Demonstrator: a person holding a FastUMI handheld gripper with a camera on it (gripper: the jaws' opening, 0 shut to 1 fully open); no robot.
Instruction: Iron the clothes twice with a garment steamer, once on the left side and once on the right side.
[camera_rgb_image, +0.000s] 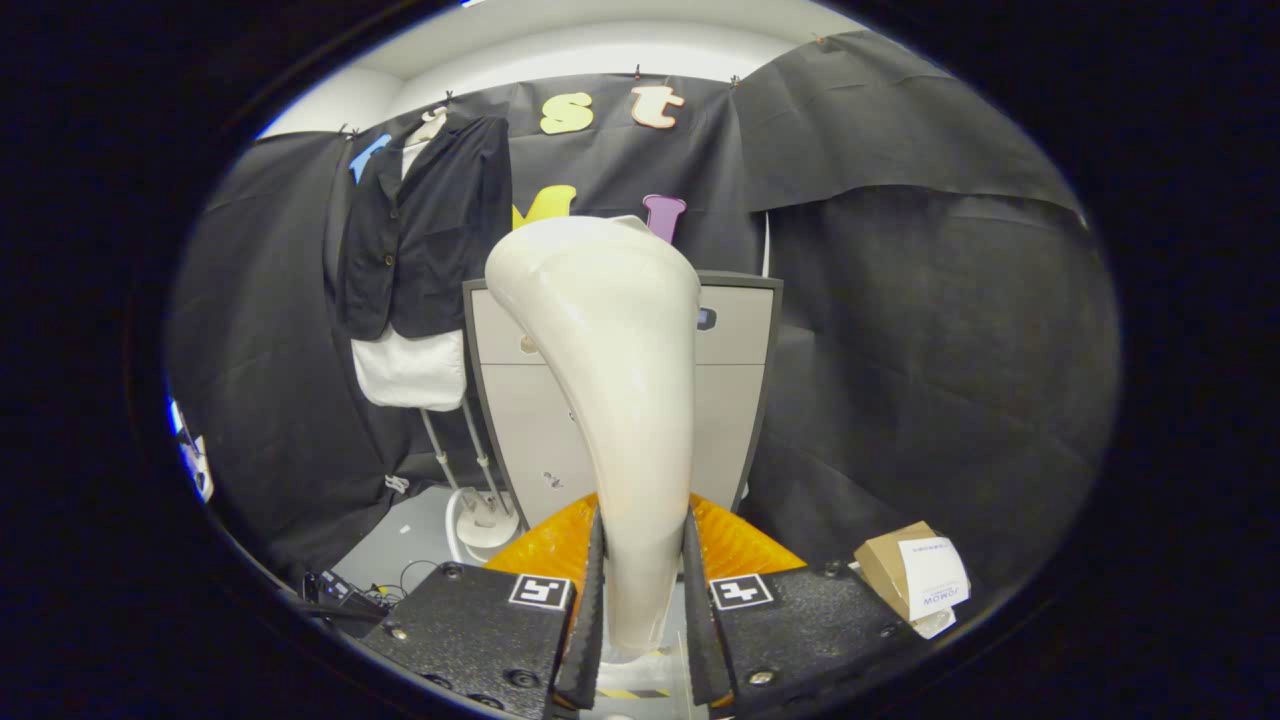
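My claw (643, 600) pinches the handle of the cream garment steamer (610, 380), both fingers pressed against its narrow lower end; its broad head rises at twelve o'clock beyond them. The dark jacket (430, 225) over a white garment (410, 368) hangs on a stand at ten o'clock, well apart from the steamer head, with open room between. Directly behind the steamer stands a grey drawer cabinet (735, 340). A cardboard box (910, 580) sits at four o'clock beside my right finger.
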